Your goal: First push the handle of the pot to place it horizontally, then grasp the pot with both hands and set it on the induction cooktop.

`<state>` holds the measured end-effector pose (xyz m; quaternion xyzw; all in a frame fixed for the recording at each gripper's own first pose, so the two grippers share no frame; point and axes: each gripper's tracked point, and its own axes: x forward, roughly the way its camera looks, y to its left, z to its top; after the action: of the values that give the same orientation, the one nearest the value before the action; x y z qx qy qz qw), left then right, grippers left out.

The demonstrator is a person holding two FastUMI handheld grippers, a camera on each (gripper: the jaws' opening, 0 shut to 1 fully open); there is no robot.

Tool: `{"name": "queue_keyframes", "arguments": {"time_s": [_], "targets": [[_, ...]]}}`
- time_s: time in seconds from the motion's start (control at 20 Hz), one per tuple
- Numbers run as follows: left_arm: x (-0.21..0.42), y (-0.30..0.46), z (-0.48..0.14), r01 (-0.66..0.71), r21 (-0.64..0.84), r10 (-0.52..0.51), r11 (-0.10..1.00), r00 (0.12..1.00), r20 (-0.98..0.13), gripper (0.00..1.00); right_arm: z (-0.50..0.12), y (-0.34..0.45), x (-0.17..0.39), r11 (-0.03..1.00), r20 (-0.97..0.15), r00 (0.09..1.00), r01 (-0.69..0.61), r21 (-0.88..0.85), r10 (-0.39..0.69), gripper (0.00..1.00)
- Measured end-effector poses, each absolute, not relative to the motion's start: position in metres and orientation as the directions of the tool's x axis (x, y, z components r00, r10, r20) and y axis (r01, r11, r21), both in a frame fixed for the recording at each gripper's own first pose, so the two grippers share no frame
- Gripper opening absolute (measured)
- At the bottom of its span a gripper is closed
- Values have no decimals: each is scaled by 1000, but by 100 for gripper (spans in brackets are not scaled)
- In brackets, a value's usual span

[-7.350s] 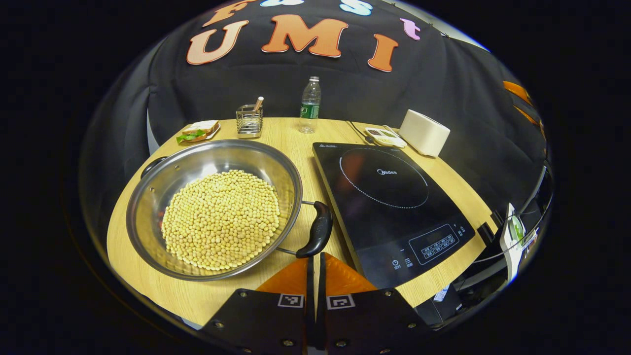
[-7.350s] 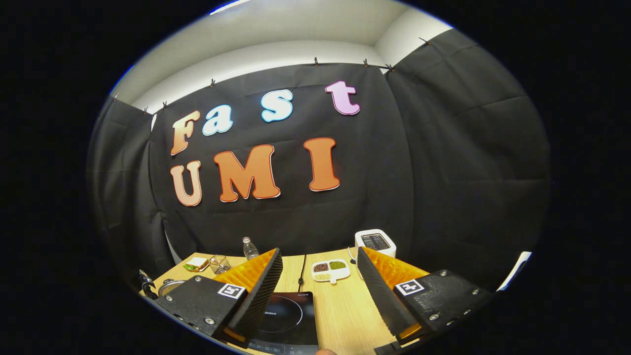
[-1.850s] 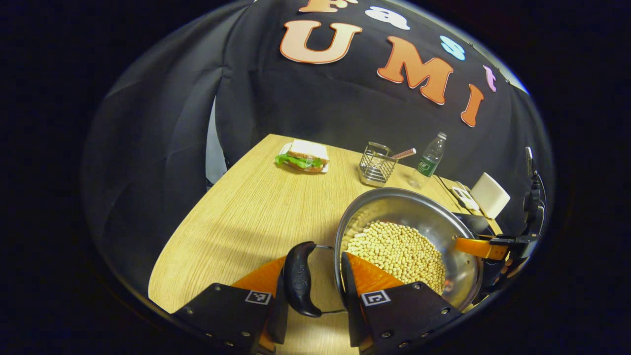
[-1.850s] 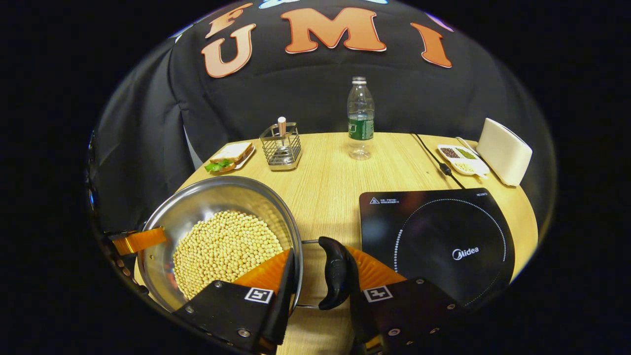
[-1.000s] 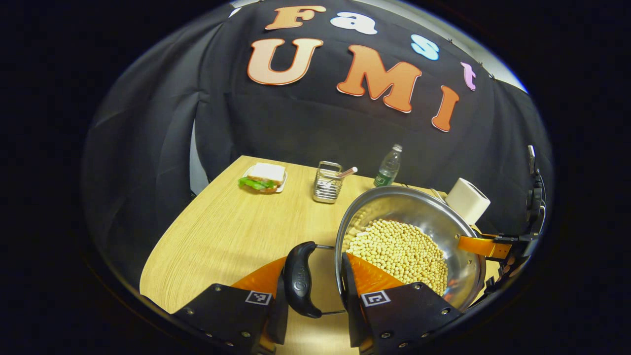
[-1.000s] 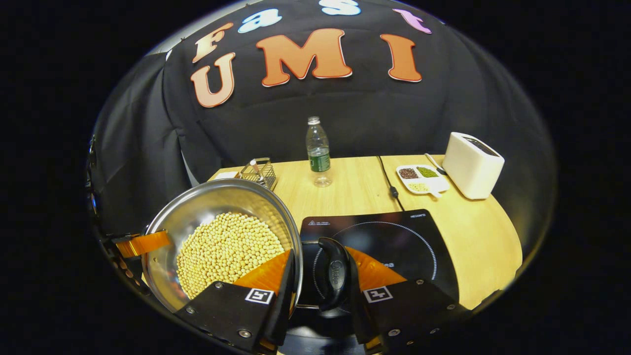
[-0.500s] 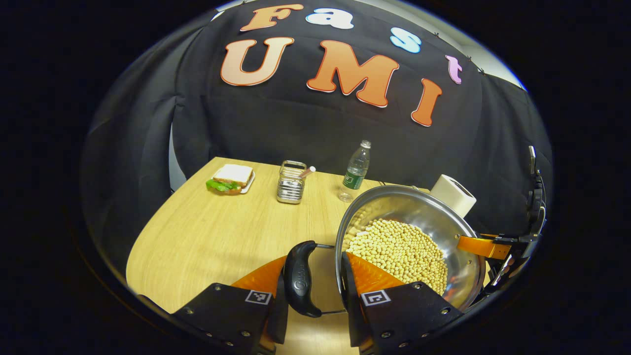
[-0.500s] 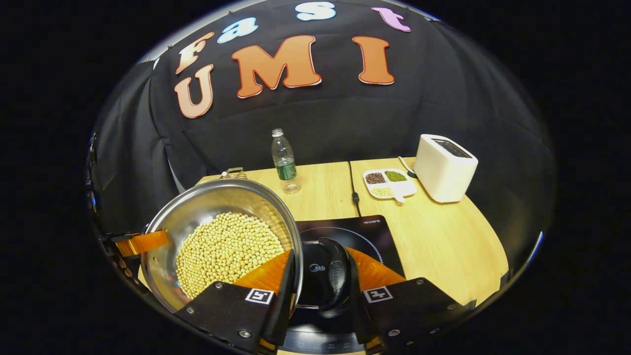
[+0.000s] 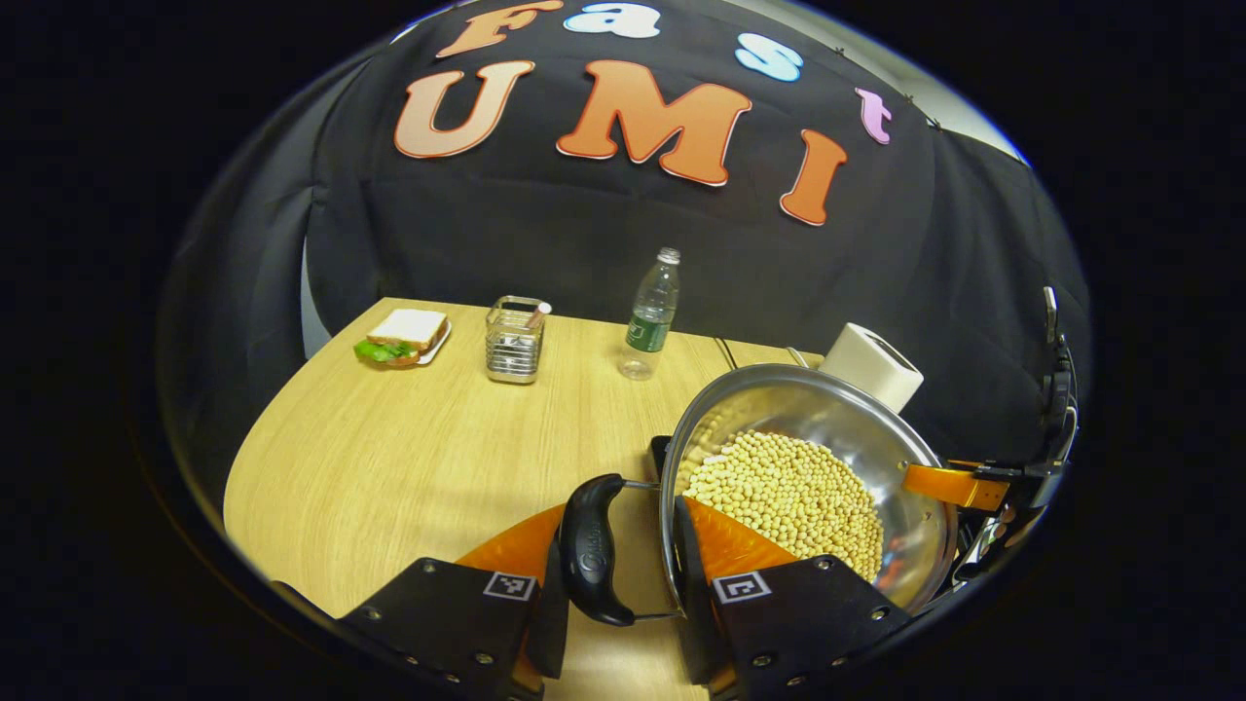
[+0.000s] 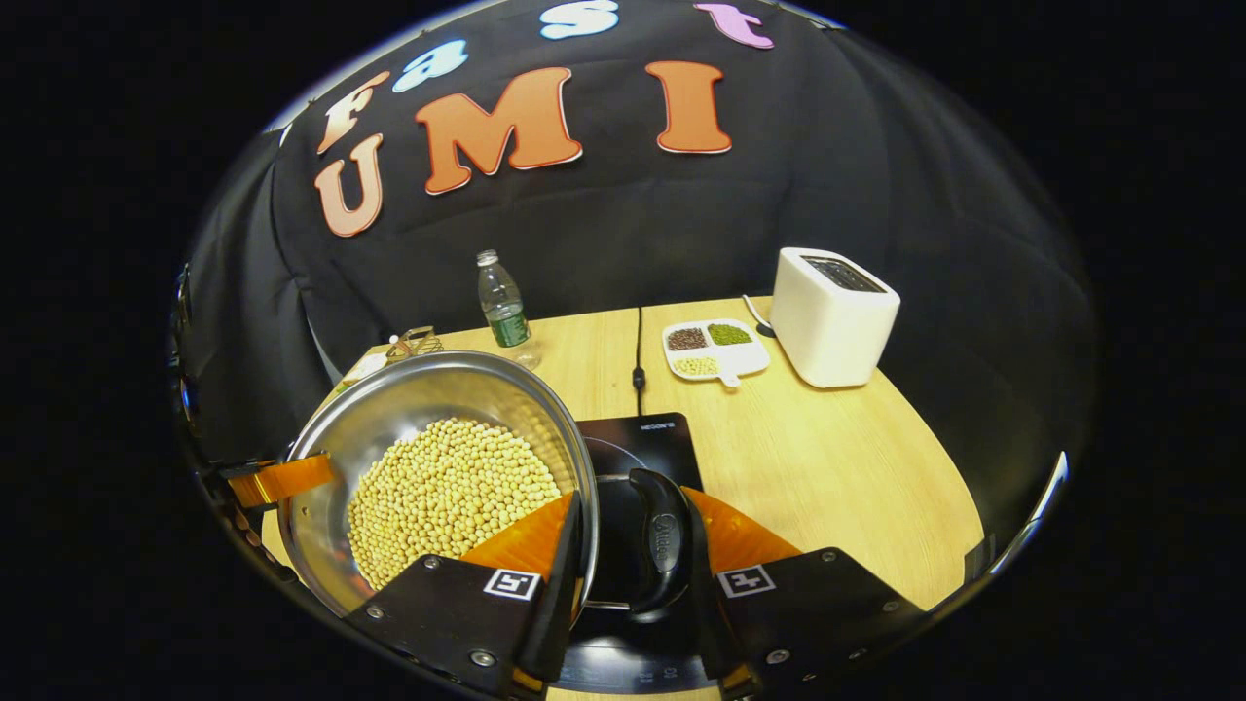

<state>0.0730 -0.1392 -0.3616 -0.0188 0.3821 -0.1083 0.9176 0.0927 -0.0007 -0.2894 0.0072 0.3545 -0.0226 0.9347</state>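
Note:
A steel pot (image 9: 857,419) full of soybeans hangs between my two grippers. My left gripper (image 9: 621,511) is shut on the pot's black handle (image 9: 589,550), with one finger outside the handle and the other inside the pot's rim. My right gripper (image 10: 631,497) is shut the same way on the opposite black handle (image 10: 664,545). The pot (image 10: 428,399) is over the left part of the black induction cooktop (image 10: 647,433), whose corner (image 9: 660,450) peeks out beside the pot in the left gripper view. Whether the pot's base touches the cooktop is hidden.
On the wooden table (image 9: 389,458) stand a sandwich on a plate (image 9: 404,334), a wire holder (image 9: 514,339) and a water bottle (image 9: 650,313) at the back. A white toaster (image 10: 835,316), a sectioned dish of beans (image 10: 714,349) and the cooktop's cord (image 10: 639,360) lie behind the cooktop.
Both grippers have carried the pot to the right, from the bare table onto the area over the cooktop. The grip on both handles is unchanged.

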Motion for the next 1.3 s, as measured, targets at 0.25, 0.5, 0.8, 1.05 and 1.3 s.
{"name": "queue_keyframes", "arguments": {"time_s": [0.25,0.5,0.8,1.05,1.3], "targets": [[69,-174,-384,220,-109,-230,969,657,-718,51,-300,-33,84,997,-678,733,82,-2,-61,52],[66,-191,-401,229,-98,-224,968,628,-746,51,-316,-54,80,995,-698,713,98,4,-68,52],[64,-197,-412,228,-79,-205,971,610,-765,51,-333,-61,80,995,-720,690,97,-13,-77,51],[61,-192,-423,221,-56,-181,974,603,-777,53,-332,-61,79,996,-713,697,79,-28,-75,55],[75,-197,-380,257,30,-164,966,698,-697,69,-268,-58,94,994,-597,796,71,-80,-105,82]]}}
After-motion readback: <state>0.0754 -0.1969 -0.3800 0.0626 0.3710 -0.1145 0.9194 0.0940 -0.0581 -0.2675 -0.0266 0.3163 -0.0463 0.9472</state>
